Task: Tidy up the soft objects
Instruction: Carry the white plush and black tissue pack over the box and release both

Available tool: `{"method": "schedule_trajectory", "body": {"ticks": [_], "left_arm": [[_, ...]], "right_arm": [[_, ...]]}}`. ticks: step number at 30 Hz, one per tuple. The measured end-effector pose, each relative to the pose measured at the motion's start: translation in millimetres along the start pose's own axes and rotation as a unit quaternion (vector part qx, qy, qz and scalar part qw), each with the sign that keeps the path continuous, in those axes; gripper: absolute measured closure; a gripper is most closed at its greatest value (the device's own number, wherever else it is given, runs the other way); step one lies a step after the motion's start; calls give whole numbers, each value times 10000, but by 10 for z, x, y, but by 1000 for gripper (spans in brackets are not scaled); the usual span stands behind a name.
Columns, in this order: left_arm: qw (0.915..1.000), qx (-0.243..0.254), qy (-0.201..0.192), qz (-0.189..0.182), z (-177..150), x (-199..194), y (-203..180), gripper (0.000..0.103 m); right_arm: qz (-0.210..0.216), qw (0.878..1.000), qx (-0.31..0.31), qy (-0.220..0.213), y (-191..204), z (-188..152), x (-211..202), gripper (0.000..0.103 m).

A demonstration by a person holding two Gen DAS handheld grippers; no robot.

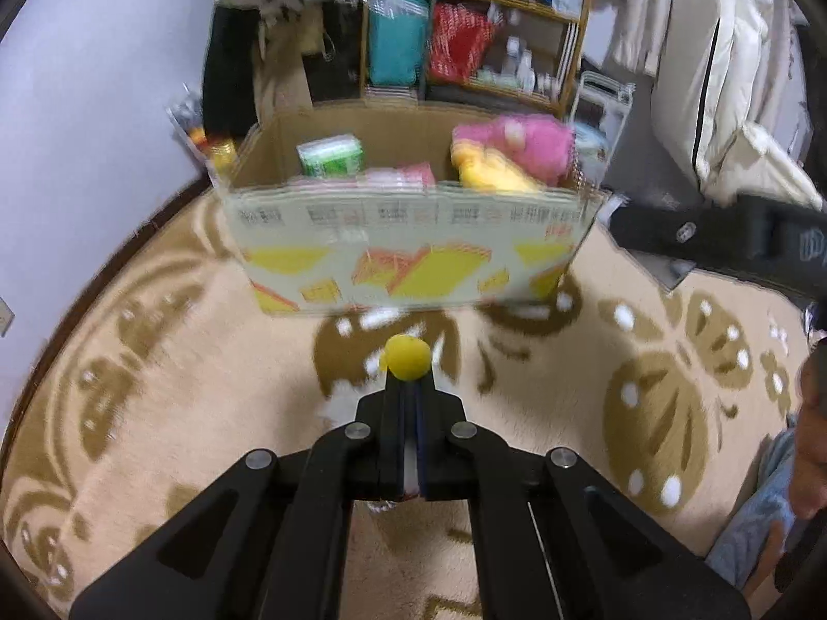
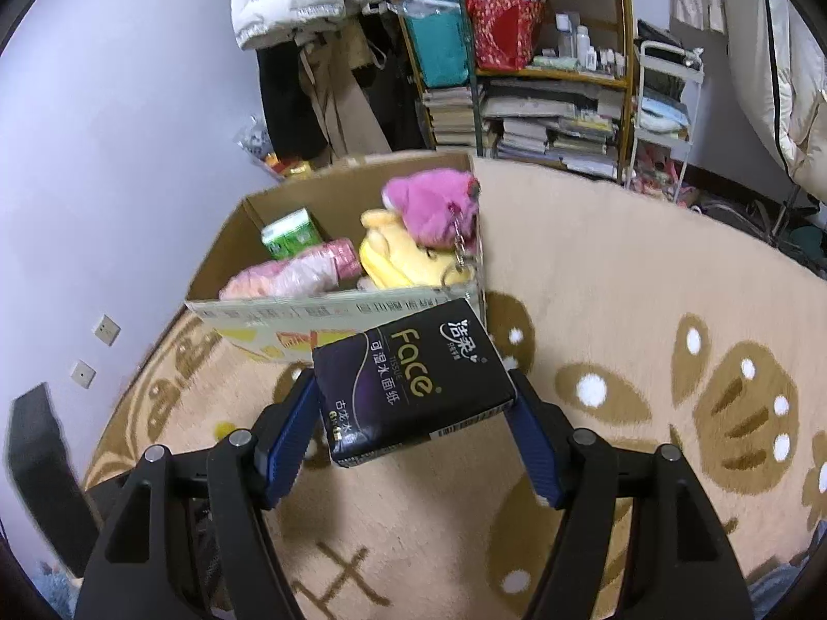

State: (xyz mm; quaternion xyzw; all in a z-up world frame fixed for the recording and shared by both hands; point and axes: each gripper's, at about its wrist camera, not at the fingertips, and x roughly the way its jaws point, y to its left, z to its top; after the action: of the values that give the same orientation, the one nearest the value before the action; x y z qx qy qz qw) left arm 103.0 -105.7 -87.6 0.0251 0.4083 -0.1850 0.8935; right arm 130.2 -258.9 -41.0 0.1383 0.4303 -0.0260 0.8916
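Two claws work over the patterned rug point(image 2: 620, 268), both aimed down at a slant toward the open cardboard box point(image 1: 408, 253) that stands on it by the wall.

The left claw point(image 1: 408, 387) is pinched fully closed on a small soft toy: a yellow ball-like part point(image 1: 406, 357) pokes out past the tips, with a bit of white fluff point(image 1: 341, 403) beside the fingers. I cannot tell how much of the toy is really between the pads. That looks like a thin, end-on pinch, and the view is smeared with motion, so a quick swing toward the box could let the toy slip out and drop on the rug short of the near wall.

The right claw point(image 2: 413, 413) grips a black pack of face tissues point(image 2: 413, 382) across its width, the blue pads point(image 2: 292, 429) pressing on both sides. The pack hangs tilted, its far corner in front of the box's near rim. Being soft, it may bulge or twist in the grip and slide down.

The box already holds a pink plush point(image 2: 431, 206), a yellow plush point(image 2: 398, 258), a green tissue pack point(image 2: 292, 237) and a pink wrapped roll point(image 2: 294, 274), so free room is mostly at the left. Lowering either item on the crowded right side could pile it on the plush and tip it over the rim. Both claws heading for the same opening could also knock together.
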Motion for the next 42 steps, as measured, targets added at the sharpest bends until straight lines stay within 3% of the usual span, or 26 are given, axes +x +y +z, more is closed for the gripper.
{"method": "schedule_trajectory", "body": {"ticks": [11,24,31,34,42], "left_arm": [[9929,60,-1166,223,643,-628,105,100],[9817,211,-1853,377,1488,-722,270,100],[9858,204,-1605,458,1633,-368,326,99],[9882,124,-1464,442,1603,-184,373,99],[9955,88,-842,437,1429,387,410,98]], "right_arm": [[31,9971,-529,-546,203,266,-214,28],[-8,9925,-866,-861,396,771,-19,28],[77,9921,-880,-891,379,950,222,28],[270,9923,-867,-836,348,968,356,28],[166,9942,-849,-643,293,922,662,28]]}}
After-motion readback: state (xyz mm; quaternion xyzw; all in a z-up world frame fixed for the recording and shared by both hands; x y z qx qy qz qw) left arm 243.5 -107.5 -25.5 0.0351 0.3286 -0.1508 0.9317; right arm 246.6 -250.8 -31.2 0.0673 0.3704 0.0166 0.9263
